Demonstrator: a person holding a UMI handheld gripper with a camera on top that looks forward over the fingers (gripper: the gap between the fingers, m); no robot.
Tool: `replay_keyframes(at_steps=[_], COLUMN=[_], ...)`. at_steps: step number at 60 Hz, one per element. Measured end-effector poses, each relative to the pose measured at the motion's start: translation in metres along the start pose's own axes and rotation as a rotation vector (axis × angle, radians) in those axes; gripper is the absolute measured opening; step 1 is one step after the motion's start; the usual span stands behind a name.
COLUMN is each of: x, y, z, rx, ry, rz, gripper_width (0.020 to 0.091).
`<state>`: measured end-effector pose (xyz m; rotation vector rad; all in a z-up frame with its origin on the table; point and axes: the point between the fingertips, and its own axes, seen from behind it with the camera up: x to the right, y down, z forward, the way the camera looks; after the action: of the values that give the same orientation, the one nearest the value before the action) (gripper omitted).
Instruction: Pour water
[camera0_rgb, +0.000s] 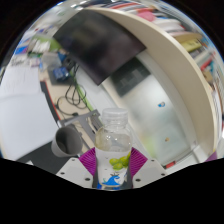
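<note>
A clear plastic water bottle (112, 140) with a white cap and a blue and green label stands upright between my fingers. My gripper (111, 166) is shut on it: both purple pads (89, 161) press against its lower body. The bottle is lifted off any surface and held high, with the room far behind it. A grey cup (68, 139) shows just left of the bottle, lower down on the desk.
A white desk (30, 115) with cables and small items lies to the left. A dark monitor (95, 45) stands behind the bottle. A white curved shelf unit with books (175, 60) runs along the right side.
</note>
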<state>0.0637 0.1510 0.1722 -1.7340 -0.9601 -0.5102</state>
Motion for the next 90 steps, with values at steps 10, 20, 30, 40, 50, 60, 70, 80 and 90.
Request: replay_keyframes(at_steps=[10, 20, 30, 40, 50, 60, 70, 80, 90], x=[0.013, 0.011, -0.007, -0.022, -0.03, -0.031, -0.044, -0.054, -0.033], y=[-0.01, 0.017, 0.054, 0.085, 0.097, 0.098, 0.115, 0.117, 0.069], z=[-0.009, 0.004, 0.031, 0.048, 0.054, 0.052, 0.032, -0.041, -0.114], rx=[0.135, 0.171, 0.169, 0.15, 0.159, 0.157, 0.061, -0.037, -0.039], ry=[-0.046, -0.011, 0.014, 0.021, 0.015, 0.027, 0.015, 0.015, 0.045], rz=[0.5, 0.782, 0.833, 0.857, 0.858, 0.834, 0.811, 0.869, 0.899], gripper_width=[0.0399, 0.0397, 0.0397, 0.0397, 0.04, 0.0532, 0.0765, 0.078, 0.0785])
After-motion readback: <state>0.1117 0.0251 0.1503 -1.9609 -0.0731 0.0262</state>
